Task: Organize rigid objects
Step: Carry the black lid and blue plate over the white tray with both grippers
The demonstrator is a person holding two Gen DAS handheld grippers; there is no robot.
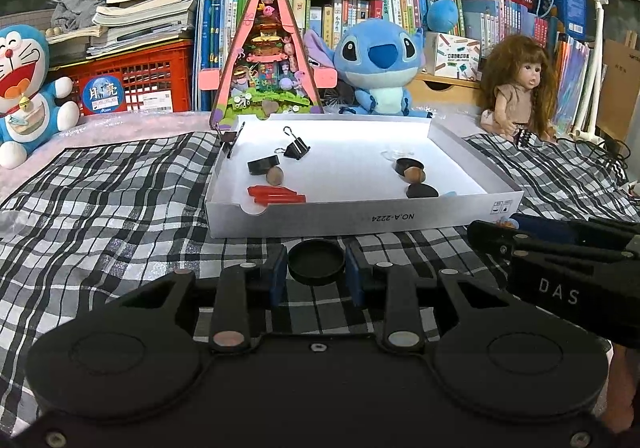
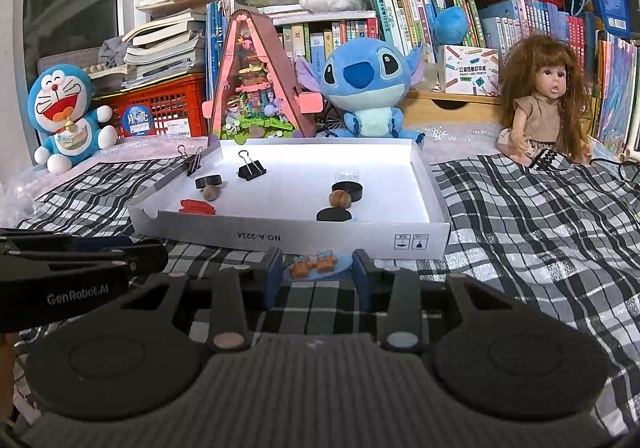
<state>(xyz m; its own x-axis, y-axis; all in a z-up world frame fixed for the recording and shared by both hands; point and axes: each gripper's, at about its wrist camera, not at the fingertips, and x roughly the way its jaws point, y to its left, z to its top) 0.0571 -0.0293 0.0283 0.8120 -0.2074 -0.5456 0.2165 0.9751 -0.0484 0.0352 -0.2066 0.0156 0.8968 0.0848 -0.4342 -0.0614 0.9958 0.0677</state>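
while the left gripper [image 1: 317,275] hangs just short of the white box lid [image 1: 360,218], its blue pads [image 1: 277,280] are clamped on a round black cap [image 1: 316,262], held over the checked cloth [image 1: 100,208]. inside the lid, toward its left side, lie a black binder clip [image 1: 297,147], another black cap [image 1: 263,165], a brown nut [image 1: 275,175] and red pieces [image 1: 276,195]; toward its right side sit a black ring [image 1: 409,165], a second nut [image 1: 414,174] and a dark disc [image 1: 422,191]. the right gripper's fingers [image 1: 560,236] reach in from the right edge.

from the right wrist view, the right gripper [image 2: 317,275] is clamped on a flat pale-blue piece carrying small orange bear figures [image 2: 316,266], held just in front of the lid's near wall [image 2: 304,238]. a second binder clip [image 2: 192,162] is clipped on the lid's far left rim. the left gripper [image 2: 140,256] shows at the left edge.
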